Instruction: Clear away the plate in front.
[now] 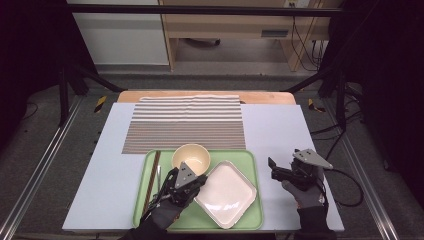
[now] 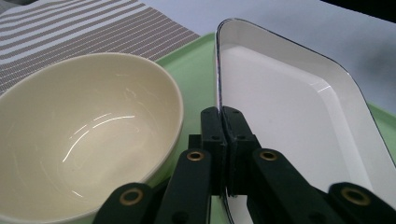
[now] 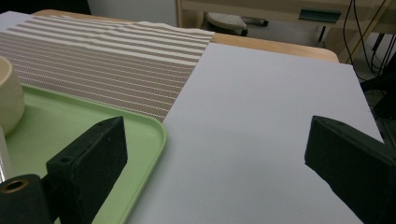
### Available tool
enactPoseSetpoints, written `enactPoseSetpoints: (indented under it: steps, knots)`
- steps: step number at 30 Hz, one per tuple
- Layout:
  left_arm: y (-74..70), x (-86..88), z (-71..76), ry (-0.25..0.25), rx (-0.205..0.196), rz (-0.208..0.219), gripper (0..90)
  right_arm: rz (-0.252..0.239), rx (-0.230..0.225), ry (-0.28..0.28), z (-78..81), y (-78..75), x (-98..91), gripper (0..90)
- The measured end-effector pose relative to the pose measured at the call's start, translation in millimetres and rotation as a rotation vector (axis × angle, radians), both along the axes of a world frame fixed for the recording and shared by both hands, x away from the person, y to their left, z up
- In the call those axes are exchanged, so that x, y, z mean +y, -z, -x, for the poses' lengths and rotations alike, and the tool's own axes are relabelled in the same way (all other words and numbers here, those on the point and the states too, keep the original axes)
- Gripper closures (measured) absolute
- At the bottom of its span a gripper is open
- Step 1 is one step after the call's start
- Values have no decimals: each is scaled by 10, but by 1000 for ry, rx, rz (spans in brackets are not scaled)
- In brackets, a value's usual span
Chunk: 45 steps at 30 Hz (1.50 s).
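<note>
Your left gripper (image 2: pixel 222 122) pinches the rim of the square white ceramic plate (image 2: pixel 289 112), lower centre on the green plastic tray (image 1: pixel 252 212). Your right gripper (image 3: pixel 215 154) hovers wide open, holding nothing.

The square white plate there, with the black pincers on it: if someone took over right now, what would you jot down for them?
Left gripper: jaws shut on the rim of the square white plate.
Right gripper: jaws open, holding nothing, over the pale sheet right of the tray.
The plate lies on the green tray, beside the cream bowl; chopsticks lie along the tray's left edge.
Done: plate gripped.
Left: probably lifting the plate out, perhaps onto the striped mat.
</note>
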<state>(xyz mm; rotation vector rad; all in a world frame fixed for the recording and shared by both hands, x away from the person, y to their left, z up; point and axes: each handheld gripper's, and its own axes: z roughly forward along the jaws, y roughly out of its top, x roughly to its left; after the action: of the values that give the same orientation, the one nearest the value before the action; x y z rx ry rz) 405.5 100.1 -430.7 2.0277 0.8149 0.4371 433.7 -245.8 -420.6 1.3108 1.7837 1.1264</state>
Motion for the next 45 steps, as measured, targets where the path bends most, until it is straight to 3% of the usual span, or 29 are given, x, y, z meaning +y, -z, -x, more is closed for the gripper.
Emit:
enactPoseSetpoints:
  steps: [9,29,31,34,37,39,45]
  knots:
    - [102,-40,-55,-9,31,-23,876,1,3,0,-1,2,6,62]
    - [324,-108,-96,-16,20,-107,850,4,8,-6,-3,11,28,62]
    - [310,-95,-89,-8,18,-105,804,4,7,-7,-3,12,29,62]
    - [232,-42,-59,11,13,-70,704,5,7,-8,-5,16,29,62]
    - [104,32,4,44,-18,-5,587,4,7,-7,-5,16,27,61]
    - [45,67,25,61,-19,29,555,2,8,-5,-6,20,23,61]
    - [-93,223,-8,33,-42,55,464,4,7,-3,-7,21,16,60]
